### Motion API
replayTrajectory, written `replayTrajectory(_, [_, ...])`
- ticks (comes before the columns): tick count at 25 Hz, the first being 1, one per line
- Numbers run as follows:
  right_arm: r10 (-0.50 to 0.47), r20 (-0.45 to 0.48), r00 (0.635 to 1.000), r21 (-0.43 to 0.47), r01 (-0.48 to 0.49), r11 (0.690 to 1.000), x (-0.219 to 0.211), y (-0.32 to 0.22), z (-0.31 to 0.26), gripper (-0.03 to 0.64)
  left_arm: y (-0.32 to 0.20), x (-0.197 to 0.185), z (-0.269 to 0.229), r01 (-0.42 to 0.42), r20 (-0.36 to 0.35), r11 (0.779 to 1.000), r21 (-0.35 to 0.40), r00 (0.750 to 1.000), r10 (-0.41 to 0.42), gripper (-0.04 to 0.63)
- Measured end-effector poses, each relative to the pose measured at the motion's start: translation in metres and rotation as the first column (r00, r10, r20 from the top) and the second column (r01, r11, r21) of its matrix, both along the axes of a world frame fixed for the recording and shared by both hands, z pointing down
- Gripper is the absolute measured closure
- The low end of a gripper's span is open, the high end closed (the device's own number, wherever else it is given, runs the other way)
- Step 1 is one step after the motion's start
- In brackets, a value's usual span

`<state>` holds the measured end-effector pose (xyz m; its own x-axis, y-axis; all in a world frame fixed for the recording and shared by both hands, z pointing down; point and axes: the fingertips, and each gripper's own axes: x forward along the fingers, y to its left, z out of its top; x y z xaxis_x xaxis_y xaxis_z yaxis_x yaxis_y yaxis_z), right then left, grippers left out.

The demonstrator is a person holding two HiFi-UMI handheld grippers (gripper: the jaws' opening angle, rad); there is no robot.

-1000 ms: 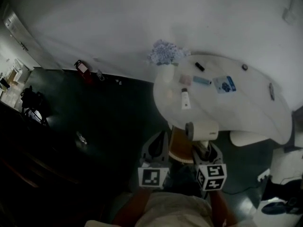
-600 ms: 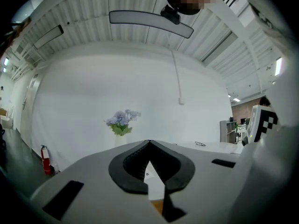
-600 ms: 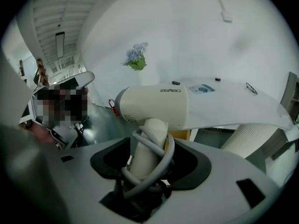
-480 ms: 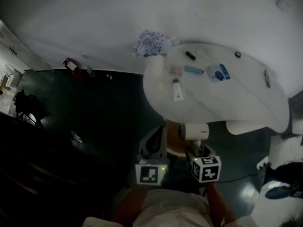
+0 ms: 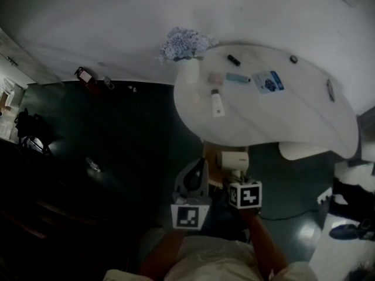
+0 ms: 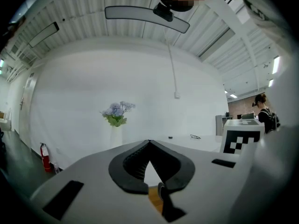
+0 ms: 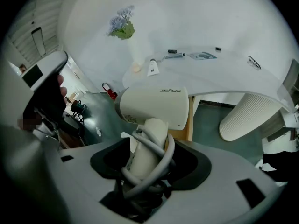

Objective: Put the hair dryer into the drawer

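Observation:
The cream hair dryer [image 7: 154,106] has its grey cord wound round the handle. My right gripper [image 7: 147,157] is shut on that handle, and the barrel lies crosswise above the jaws. In the head view the hair dryer [image 5: 233,158] hangs just off the table's near edge, over a wooden drawer unit [image 5: 212,157], with the right gripper [image 5: 237,177] below it. My left gripper [image 5: 196,171] sits close beside on the left of the wood. The left gripper [image 6: 149,143] has its pad tips together with nothing seen between them. A strip of wood [image 6: 154,199] shows just under them.
A white oval table [image 5: 293,116] carries several small items and a vase of pale flowers [image 5: 184,43]. Its ribbed white pedestal [image 7: 247,115] stands to the right of the wood. A fire extinguisher [image 5: 84,75] stands by the far wall on the dark floor.
My right gripper has come down with the hair dryer and tipped more steeply downward, nearer the wooden unit. The left gripper has sunk a little beside it.

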<state>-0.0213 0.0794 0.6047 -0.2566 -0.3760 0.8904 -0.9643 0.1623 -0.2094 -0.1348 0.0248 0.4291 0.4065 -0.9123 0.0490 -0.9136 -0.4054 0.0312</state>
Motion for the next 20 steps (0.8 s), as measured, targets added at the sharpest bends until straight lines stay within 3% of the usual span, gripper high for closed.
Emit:
replayTrajectory(2, [-0.001, 0.001, 1.000, -0.026, 0.001, 1.000, 0.000, 0.002, 0.009, 0.350, 0.003, 0.000, 0.005, 0.014, -0.058, 0.999, -0.043, 0.998, -0.017, 0.592])
replayTrajectory(10, [0.022, -0.009, 1.000, -0.086, -0.023, 0.996, 0.008, 0.003, 0.036, 0.350, 0.005, 0.006, 0.010, 0.002, -0.060, 0.999, -0.047, 0.998, -0.005, 0.594])
replayTrajectory(12, [0.022, -0.005, 1.000, -0.096, -0.023, 0.995, 0.009, 0.001, 0.041, 0.350, 0.004, 0.007, 0.007, -0.014, -0.013, 1.000, -0.013, 1.000, 0.014, 0.594])
replayTrajectory(14, [0.020, 0.005, 1.000, -0.113, -0.020, 0.993, 0.007, -0.001, 0.042, 0.350, 0.002, 0.010, 0.000, -0.057, 0.097, 0.997, 0.053, 0.994, 0.051, 0.594])
replayTrajectory(15, [0.019, 0.004, 1.000, -0.114, -0.018, 0.993, 0.008, -0.004, 0.043, 0.350, 0.001, 0.010, 0.001, -0.055, 0.094, 0.997, 0.049, 0.994, 0.050, 0.594])
replayTrajectory(18, [0.021, -0.005, 1.000, -0.126, -0.022, 0.992, 0.010, -0.010, 0.048, 0.350, 0.001, 0.006, 0.012, 0.005, -0.063, 0.998, -0.069, 0.998, -0.009, 0.594])
replayTrajectory(20, [0.025, -0.010, 1.000, -0.136, -0.026, 0.990, 0.011, -0.015, 0.052, 0.350, -0.001, 0.005, 0.014, 0.008, -0.068, 0.997, -0.079, 0.998, -0.013, 0.594])
